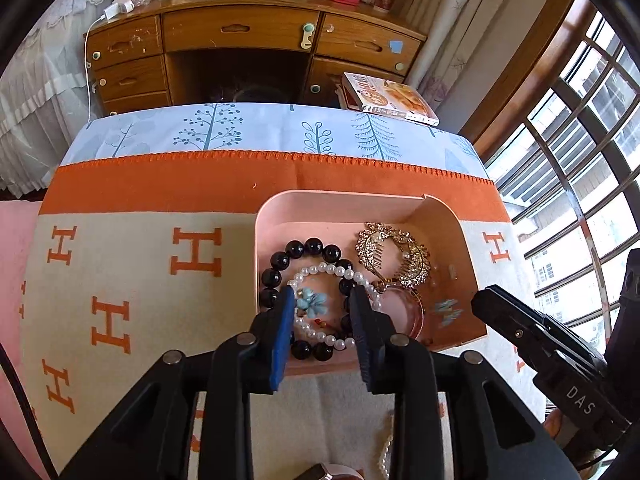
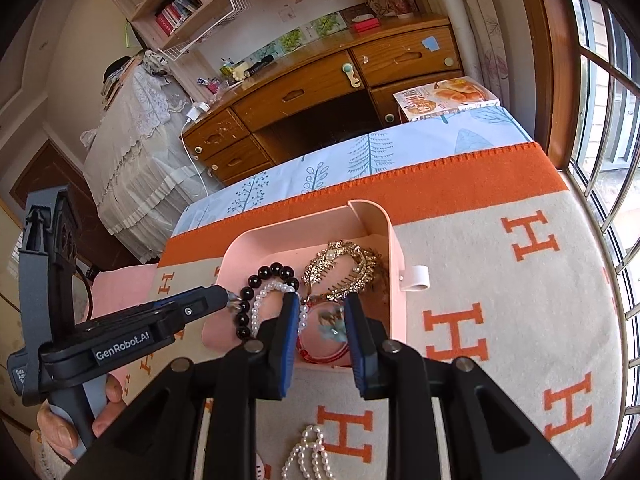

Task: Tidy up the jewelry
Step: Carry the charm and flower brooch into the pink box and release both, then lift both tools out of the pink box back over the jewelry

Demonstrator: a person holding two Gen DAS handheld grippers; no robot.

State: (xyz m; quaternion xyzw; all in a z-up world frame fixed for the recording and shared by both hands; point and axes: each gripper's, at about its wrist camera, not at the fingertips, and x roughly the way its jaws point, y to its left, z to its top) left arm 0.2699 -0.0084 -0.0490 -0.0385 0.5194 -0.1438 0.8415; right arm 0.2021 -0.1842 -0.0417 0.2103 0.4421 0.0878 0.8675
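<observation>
A pink tray [image 1: 276,216] [image 2: 372,216] stands on the blanket. In it lie a black bead bracelet [image 1: 304,248] [image 2: 272,270], a white pearl bracelet [image 1: 320,270] [image 2: 260,300], a gold hair comb [image 1: 394,254] [image 2: 340,264], a pink bangle [image 1: 404,308] [image 2: 320,354] and blue flower pieces [image 1: 314,300] [image 2: 334,326]. My left gripper [image 1: 322,300] is open and empty, hovering over the bracelets; it also shows in the right wrist view [image 2: 226,300]. My right gripper [image 2: 322,308] is open and empty above the bangle; it also shows in the left wrist view [image 1: 480,300]. A pearl necklace [image 2: 306,456] [image 1: 386,456] lies on the blanket in front of the tray.
The orange and cream H-pattern blanket [image 1: 132,272] [image 2: 500,292] covers the table over a blue tree-print cloth [image 1: 248,128]. A book [image 1: 392,96] [image 2: 448,94] sits at the far right corner. A wooden desk [image 1: 248,36] stands behind. Window bars [image 1: 580,160] are on the right.
</observation>
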